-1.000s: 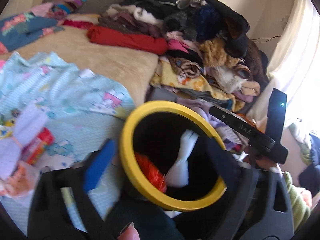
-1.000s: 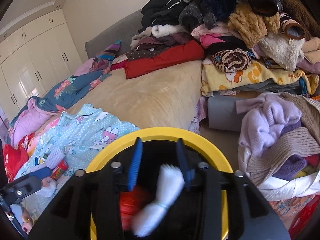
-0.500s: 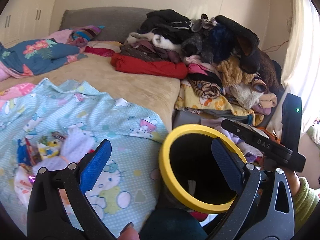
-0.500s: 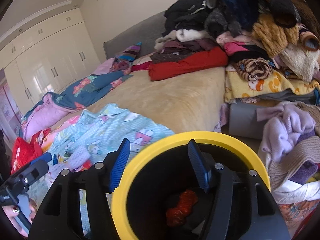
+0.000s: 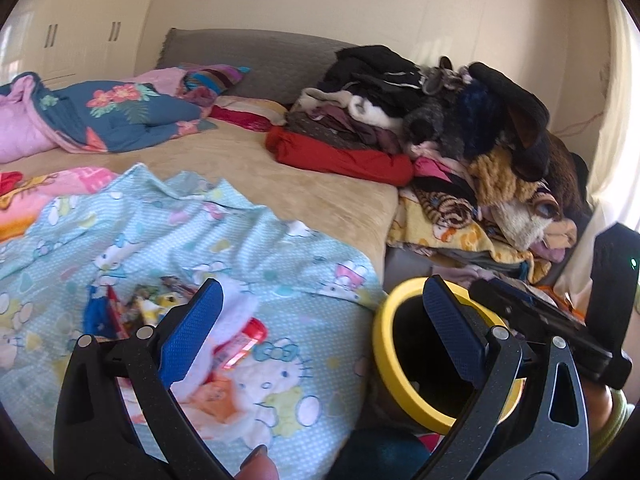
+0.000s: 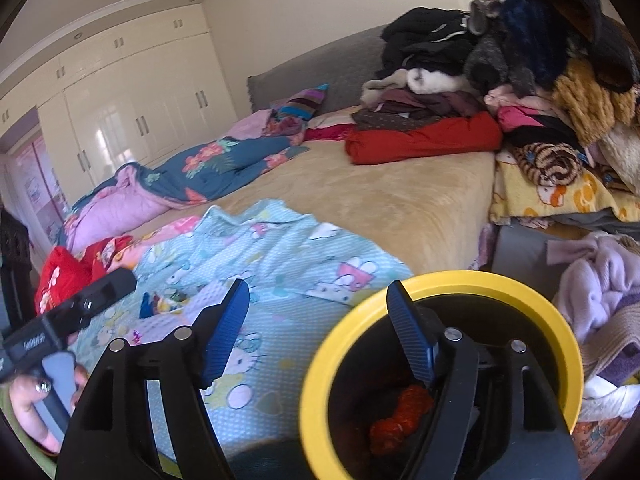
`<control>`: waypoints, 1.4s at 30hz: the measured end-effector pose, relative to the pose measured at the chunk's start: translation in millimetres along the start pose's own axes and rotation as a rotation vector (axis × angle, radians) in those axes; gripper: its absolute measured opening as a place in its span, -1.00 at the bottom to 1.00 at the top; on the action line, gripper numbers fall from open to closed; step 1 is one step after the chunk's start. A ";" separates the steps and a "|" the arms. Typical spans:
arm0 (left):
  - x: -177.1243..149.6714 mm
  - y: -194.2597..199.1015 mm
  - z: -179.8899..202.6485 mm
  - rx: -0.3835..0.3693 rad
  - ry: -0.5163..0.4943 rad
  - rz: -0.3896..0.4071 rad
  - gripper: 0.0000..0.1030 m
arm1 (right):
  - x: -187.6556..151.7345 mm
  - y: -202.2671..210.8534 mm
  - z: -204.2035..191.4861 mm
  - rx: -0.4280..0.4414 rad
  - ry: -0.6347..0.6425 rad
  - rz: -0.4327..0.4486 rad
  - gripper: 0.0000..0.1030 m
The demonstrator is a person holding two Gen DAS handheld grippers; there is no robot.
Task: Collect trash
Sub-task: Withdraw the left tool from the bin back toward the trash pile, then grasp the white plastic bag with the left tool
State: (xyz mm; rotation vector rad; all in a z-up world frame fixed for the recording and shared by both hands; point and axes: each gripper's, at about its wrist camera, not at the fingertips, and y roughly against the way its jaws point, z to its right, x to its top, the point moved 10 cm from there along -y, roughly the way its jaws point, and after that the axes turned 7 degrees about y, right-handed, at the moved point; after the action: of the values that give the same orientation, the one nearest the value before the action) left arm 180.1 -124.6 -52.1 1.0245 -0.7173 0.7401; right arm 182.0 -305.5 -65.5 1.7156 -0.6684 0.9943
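Bright daylight from the right glares on the curtain [image 5: 612, 128]; fisheye edges bend, slight blur.

The wide bed [image 5: 304, 184], covered in a tan plush blanket, carries a light-blue cartoon-print cotton sheet [image 5: 248, 240] spread over its near corner, with a small heap of coloured wrappers and a red-capped tube [image 5: 240, 344] lying on that sheet. A folded red garment [image 6: 424, 140] lies at the far right under a tall stack of mixed clothes [image 6: 520, 56]. A navy floral quilt with pink lining [image 5: 104, 120] is bunched at the far left.
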 end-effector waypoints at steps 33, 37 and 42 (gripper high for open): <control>0.9 51.3 -188.2 0.269 0.212 0.041 0.79 | -27.4 -75.4 -172.5 0.231 0.172 -0.170 0.35; -19.1 51.1 -211.3 0.283 0.250 0.000 0.79 | -34.2 -90.6 -186.0 0.246 0.176 -0.206 0.34; -45.2 49.5 -230.4 0.263 0.304 -0.061 0.78 | -41.8 -106.7 -198.4 0.253 0.182 -0.245 0.33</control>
State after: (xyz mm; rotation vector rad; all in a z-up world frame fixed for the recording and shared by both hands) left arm 154.6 95.2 -144.7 1.1345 -0.3298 0.9296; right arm 185.6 -83.4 -121.3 1.8455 -0.2148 1.0781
